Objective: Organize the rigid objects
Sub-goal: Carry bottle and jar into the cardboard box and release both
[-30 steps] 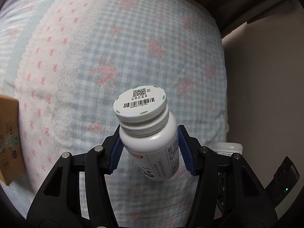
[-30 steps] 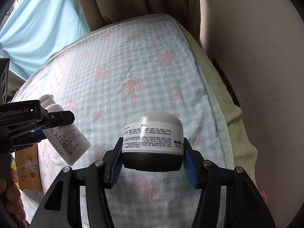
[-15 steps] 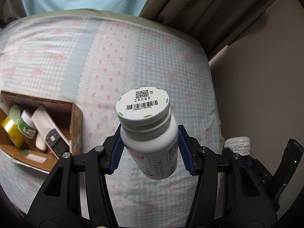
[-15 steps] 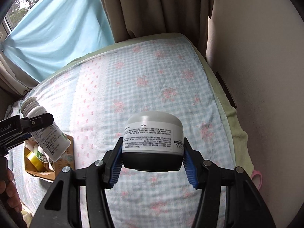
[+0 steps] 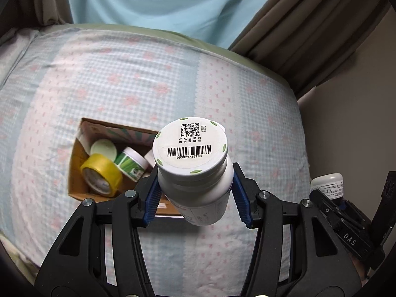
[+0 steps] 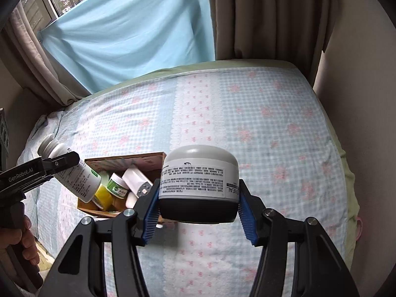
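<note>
My left gripper (image 5: pixel 195 198) is shut on a white pill bottle (image 5: pixel 195 173) with a barcode on its lid, held above the bed. Below and left of it lies an open cardboard box (image 5: pixel 75 173) holding a yellow tape roll (image 5: pixel 101 173), a green-striped jar (image 5: pixel 130 163) and other small items. My right gripper (image 6: pixel 198 210) is shut on a grey-and-black cream jar (image 6: pixel 199 185). The right wrist view also shows the box (image 6: pixel 148 159) under and left of the jar, and the left gripper (image 6: pixel 42 170) with the pill bottle (image 6: pixel 74 173) over the box's left side.
The bed (image 5: pixel 123 86) has a blue checked cover with pink flowers. Brown curtains (image 6: pixel 259 17) and a light blue cloth (image 6: pixel 128 32) hang behind it. A wall (image 5: pixel 358 123) runs along the right edge. A hand (image 6: pixel 22 245) holds the left gripper's handle.
Both grippers rose and swung left across the bed with their loads still held. The cardboard box came into view and now lies under and beside them.
</note>
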